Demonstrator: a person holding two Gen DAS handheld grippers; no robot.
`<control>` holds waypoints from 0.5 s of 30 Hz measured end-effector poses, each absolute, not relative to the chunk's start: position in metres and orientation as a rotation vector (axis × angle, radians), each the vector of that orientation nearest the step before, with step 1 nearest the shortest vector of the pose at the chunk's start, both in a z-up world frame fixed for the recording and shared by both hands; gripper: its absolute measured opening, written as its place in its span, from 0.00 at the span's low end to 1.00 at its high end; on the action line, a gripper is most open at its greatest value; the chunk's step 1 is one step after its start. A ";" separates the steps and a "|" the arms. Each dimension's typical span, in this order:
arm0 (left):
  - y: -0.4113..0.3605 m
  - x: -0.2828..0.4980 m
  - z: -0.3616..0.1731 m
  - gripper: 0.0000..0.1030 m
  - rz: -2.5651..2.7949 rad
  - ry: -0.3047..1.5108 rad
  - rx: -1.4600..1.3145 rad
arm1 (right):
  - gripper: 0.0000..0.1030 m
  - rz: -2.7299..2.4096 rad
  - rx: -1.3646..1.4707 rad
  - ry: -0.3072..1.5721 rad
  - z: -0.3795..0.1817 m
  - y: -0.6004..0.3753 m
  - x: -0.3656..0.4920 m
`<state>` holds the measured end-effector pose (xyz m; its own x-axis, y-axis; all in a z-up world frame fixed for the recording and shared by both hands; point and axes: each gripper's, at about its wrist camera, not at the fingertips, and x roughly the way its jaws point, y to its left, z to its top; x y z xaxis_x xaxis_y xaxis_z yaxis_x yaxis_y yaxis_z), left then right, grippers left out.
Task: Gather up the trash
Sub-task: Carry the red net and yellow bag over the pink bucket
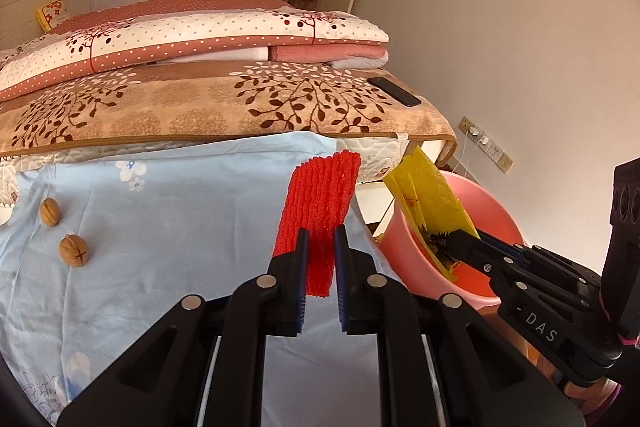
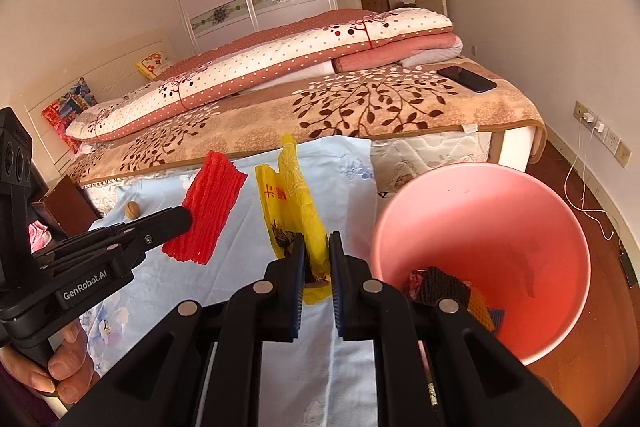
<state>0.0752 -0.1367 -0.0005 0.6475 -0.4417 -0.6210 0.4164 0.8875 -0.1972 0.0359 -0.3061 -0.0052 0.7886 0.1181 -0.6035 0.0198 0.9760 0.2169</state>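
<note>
My left gripper (image 1: 321,233) is shut on a red ribbed foam sleeve (image 1: 318,211), held above the pale blue sheet (image 1: 180,211); the right wrist view shows that gripper (image 2: 188,217) and the red sleeve (image 2: 210,207) at left. My right gripper (image 2: 317,239) is shut on a yellow plastic bag (image 2: 290,203), also over the sheet, just left of the pink bucket (image 2: 480,195). In the left wrist view the right gripper (image 1: 454,239) holds the yellow bag (image 1: 430,199) in front of the pink bucket (image 1: 404,251). Dark and orange scraps (image 2: 444,285) lie in the bucket's bottom.
Two walnuts (image 1: 50,211) (image 1: 73,250) rest on the sheet at left. A black phone (image 1: 394,91) lies on the brown leaf-patterned blanket (image 1: 200,103), with folded quilts (image 1: 192,39) behind. A hand (image 2: 64,367) grips the left gripper's handle. Wall sockets with a cable (image 2: 592,123) are at right.
</note>
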 end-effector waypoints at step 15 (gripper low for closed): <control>-0.210 0.070 0.001 0.12 -0.619 0.696 0.035 | 0.11 -0.109 0.254 0.634 -0.007 -0.365 0.014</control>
